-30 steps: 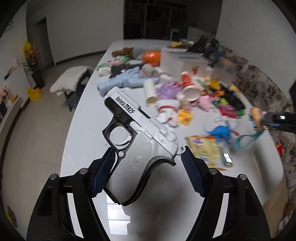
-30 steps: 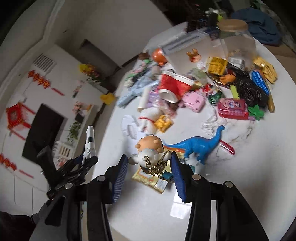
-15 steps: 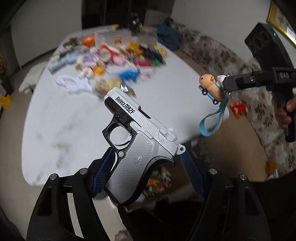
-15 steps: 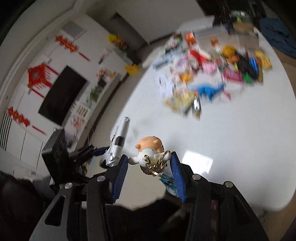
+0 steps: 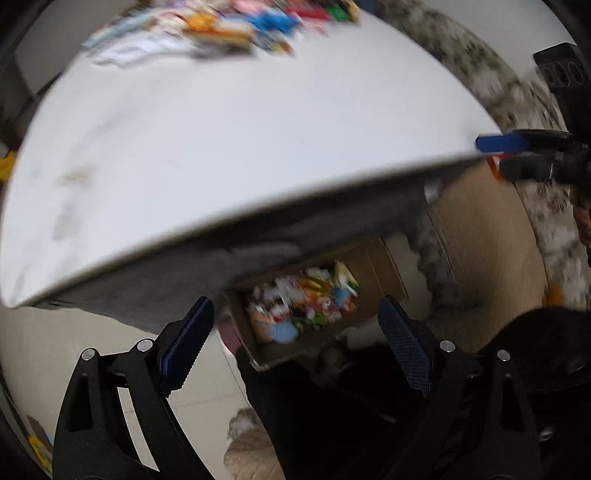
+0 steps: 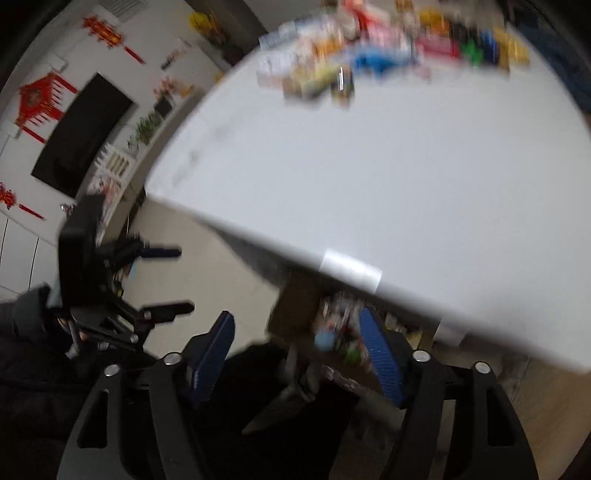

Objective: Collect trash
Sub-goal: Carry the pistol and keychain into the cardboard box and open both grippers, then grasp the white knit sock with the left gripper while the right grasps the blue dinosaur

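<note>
A big white counter (image 5: 258, 140) is filling the top of both views, with a blurry heap of toys and trash (image 5: 236, 22) sitting at its far end. Under its near edge, on the floor, a cardboard box (image 5: 373, 266) is lying open and already holding lots of bright bits.

I am pointing both grippers down at that box. The left gripper (image 5: 295, 343) is opening its jaws wide, and nothing is sitting between them. The right gripper (image 6: 295, 354) is opening its jaws too, and they are looking bare as well. The box is showing right through both gaps.

I am guessing this is the drop step. Both views are blurry, so I cannot tell if anything is landing inside. If I am letting go while the grippers are swinging, a thing could be missing the box, hitting the counter edge, or bouncing onto the floor.
</note>
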{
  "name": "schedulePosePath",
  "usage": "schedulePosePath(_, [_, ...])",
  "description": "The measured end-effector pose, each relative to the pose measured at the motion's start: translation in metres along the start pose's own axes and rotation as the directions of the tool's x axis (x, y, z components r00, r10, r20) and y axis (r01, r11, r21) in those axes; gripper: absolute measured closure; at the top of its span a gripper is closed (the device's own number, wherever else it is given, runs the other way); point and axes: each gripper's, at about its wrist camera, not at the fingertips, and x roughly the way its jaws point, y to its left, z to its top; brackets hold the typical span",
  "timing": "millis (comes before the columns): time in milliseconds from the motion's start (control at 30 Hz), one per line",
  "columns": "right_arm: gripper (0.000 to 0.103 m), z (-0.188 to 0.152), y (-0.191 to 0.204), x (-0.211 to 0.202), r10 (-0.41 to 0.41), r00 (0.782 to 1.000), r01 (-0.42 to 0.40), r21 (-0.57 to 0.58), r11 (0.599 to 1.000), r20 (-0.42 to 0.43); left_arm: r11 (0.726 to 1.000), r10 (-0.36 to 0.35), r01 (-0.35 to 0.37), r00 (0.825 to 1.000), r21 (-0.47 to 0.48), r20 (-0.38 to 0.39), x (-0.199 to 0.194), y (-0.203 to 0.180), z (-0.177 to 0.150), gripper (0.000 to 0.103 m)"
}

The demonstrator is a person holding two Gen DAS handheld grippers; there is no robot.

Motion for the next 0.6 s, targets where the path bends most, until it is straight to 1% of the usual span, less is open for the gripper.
schedulePosePath(33, [0.026, 0.016, -0.001, -0.004, -0.014, 0.999, 0.015, -0.012, 1.0, 0.035, 1.0, 0.005, -0.004, 1.0, -0.02, 0.024, -0.007, 0.005, 0.003, 0.015])
schedulePosePath(100, [0.025, 0.058, -0.005, -0.002, -0.076, 0.992, 0.081, -0.043, 0.996, 0.099, 0.998, 0.006, -0.002, 0.998, -0.069, 0.063, -0.02, 0.016, 0.012, 0.015])
schedulePosePath(133, [0.025, 0.084, -0.008, 0.006, -0.108, 0.986, 0.117, -0.069, 0.991, 0.129, 0.996, 0.007, 0.0, 0.997, -0.089, 0.08, -0.025, 0.022, 0.018, 0.015])
schedulePosePath(167, [0.025, 0.1, -0.01, 0.013, -0.129, 0.981, 0.142, -0.087, 0.986, 0.143, 0.995, 0.008, 0.002, 0.995, -0.102, 0.099, -0.031, 0.028, 0.024, 0.015])
schedulePosePath(233, [0.025, 0.139, -0.014, 0.035, -0.192, 0.967, 0.217, -0.148, 0.965, 0.167, 0.995, 0.019, -0.007, 0.993, -0.104, 0.115, -0.039, 0.032, 0.031, 0.015])
schedulePosePath(300, [0.025, 0.178, -0.02, 0.063, -0.245, 0.959, 0.274, -0.237, 0.932, 0.146, 0.995, 0.035, -0.022, 0.991, -0.099, 0.133, -0.049, 0.039, 0.036, 0.015])
schedulePosePath(400, [0.025, 0.21, -0.027, 0.09, -0.293, 0.95, 0.312, -0.317, 0.896, 0.105, 0.993, 0.05, -0.033, 0.987, -0.116, 0.15, -0.059, 0.057, 0.037, 0.015])
schedulePosePath(500, [0.025, 0.239, -0.039, 0.119, -0.333, 0.942, 0.325, -0.366, 0.872, 0.042, 0.985, 0.046, -0.021, 0.988, -0.169, 0.146, -0.059, 0.083, 0.039, 0.015])
schedulePosePath(533, [0.028, 0.248, -0.047, 0.134, -0.352, 0.936, 0.327, -0.372, 0.869, 0.0, 0.983, 0.043, -0.017, 0.989, -0.182, 0.142, -0.06, 0.089, 0.039, 0.015])
schedulePosePath(567, [0.035, 0.253, -0.052, 0.144, -0.366, 0.93, 0.327, -0.375, 0.867, -0.036, 0.98, 0.038, -0.011, 0.99, -0.196, 0.136, -0.058, 0.098, 0.041, 0.015])
schedulePosePath(600, [0.042, 0.256, -0.055, 0.152, -0.38, 0.923, 0.332, -0.388, 0.86, -0.054, 0.98, 0.037, -0.009, 0.99, -0.201, 0.134, -0.058, 0.103, 0.042, 0.015])
